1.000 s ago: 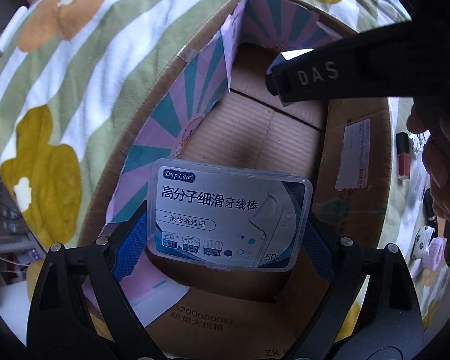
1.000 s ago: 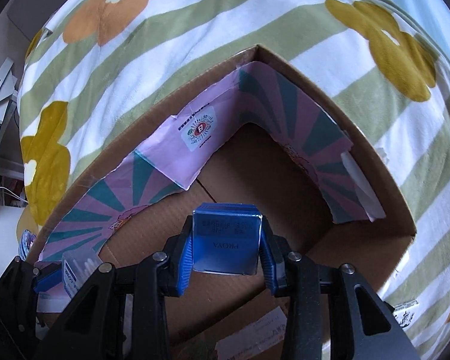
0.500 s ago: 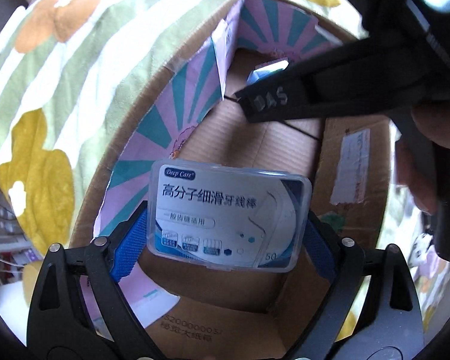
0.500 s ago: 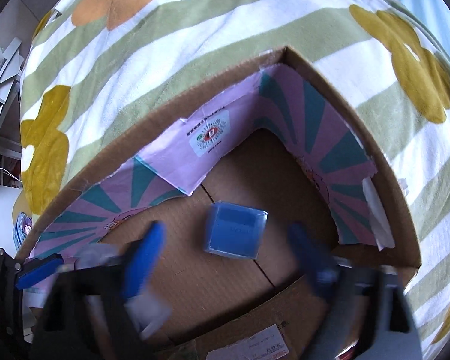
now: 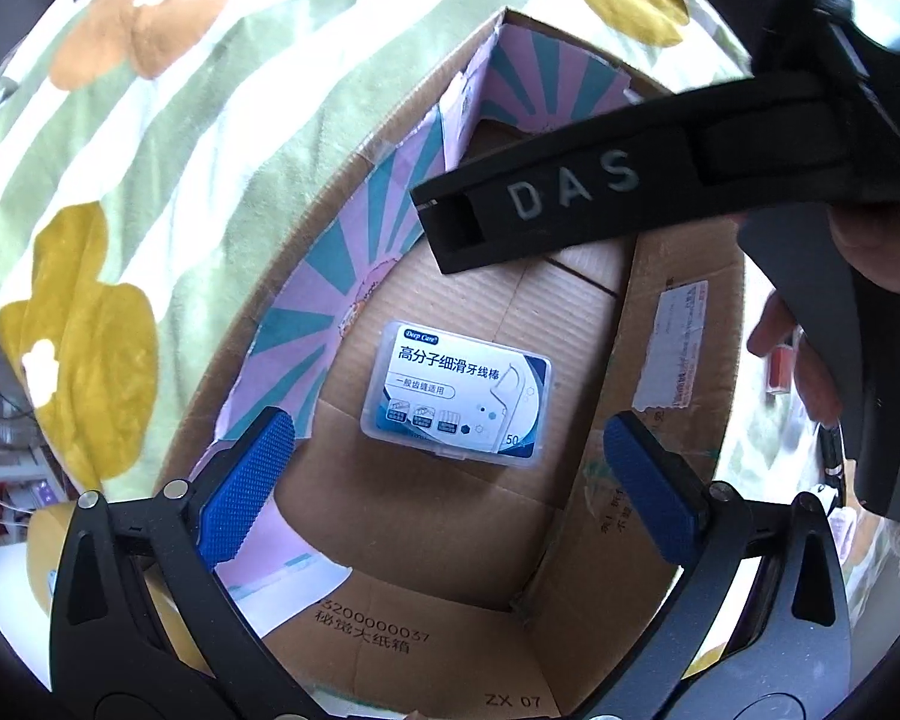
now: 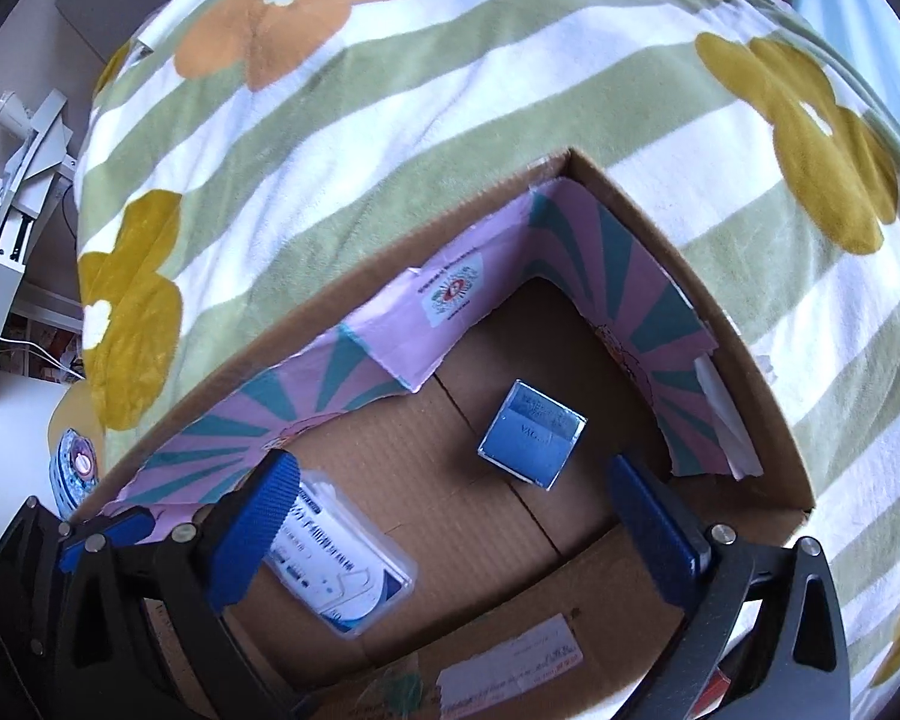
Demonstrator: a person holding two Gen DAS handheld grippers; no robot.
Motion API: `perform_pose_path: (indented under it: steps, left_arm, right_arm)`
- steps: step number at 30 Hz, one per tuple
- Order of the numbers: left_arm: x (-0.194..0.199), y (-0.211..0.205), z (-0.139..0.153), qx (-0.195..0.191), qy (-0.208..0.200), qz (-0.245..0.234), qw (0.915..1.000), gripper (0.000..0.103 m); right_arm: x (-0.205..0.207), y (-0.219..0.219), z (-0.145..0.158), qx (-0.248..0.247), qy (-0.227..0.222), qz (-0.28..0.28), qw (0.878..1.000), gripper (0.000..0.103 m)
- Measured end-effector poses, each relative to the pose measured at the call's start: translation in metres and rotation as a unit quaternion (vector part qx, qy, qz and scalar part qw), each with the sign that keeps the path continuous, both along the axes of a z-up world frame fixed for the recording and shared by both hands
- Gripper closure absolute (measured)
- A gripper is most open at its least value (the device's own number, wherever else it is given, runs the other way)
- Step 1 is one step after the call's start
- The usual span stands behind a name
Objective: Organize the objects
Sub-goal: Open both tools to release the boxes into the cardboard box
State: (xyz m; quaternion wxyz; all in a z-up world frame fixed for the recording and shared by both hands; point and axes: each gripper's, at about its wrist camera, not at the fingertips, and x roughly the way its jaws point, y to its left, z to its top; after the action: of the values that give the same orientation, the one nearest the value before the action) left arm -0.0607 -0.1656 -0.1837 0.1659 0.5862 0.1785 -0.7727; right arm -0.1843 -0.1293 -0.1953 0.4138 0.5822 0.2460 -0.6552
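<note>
A fleecy matt blanket (image 6: 450,120) is seen under a ribbed cardboard box (image 5: 450,612); the floss case (image 5: 457,396) is glossy clear plastic.

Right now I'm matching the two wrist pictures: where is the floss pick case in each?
Left wrist: floss pick case lies centre, flat on the box floor.
Right wrist: lower left, partly behind a blue pad.
Shared landmark: the cardboard box's pink-and-teal paper lining.
</note>
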Motion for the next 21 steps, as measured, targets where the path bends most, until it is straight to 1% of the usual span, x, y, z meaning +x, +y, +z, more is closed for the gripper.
perform_pose_path:
  steps: [3,5,9,14,15,17,21]
  left_arm:
    - [0.002,-0.001,0.012,-0.004,0.008,-0.005,0.9999,0.0]
    - [0.004,0.013,0.02,-0.007,0.014,-0.012,0.9998,0.0]
    - [0.016,0.025,0.041,-0.019,0.024,-0.031,0.999,0.0]
    - [0.037,0.036,0.07,-0.031,0.036,-0.053,0.9975,0.0]
    - [0.043,0.046,0.075,-0.033,0.038,-0.059,0.997,0.0]
    - [0.05,0.043,0.081,-0.035,0.043,-0.071,0.996,0.0]
    - [0.061,0.052,0.104,-0.035,0.053,-0.098,0.9931,0.0]
  right_arm:
    - [0.007,0.006,0.017,-0.008,0.01,-0.002,1.0,0.001]
    - [0.011,0.012,0.031,-0.016,0.011,-0.009,1.0,0.001]
    - [0.026,0.022,0.059,-0.023,0.022,-0.025,0.999,0.001]
    - [0.048,0.035,0.091,-0.031,0.032,-0.055,0.997,0.001]
    - [0.052,0.04,0.099,-0.032,0.036,-0.061,0.997,0.001]
    - [0.059,0.052,0.114,-0.033,0.045,-0.074,0.996,0.001]
    - [0.075,0.078,0.14,-0.038,0.058,-0.109,0.992,0.001]
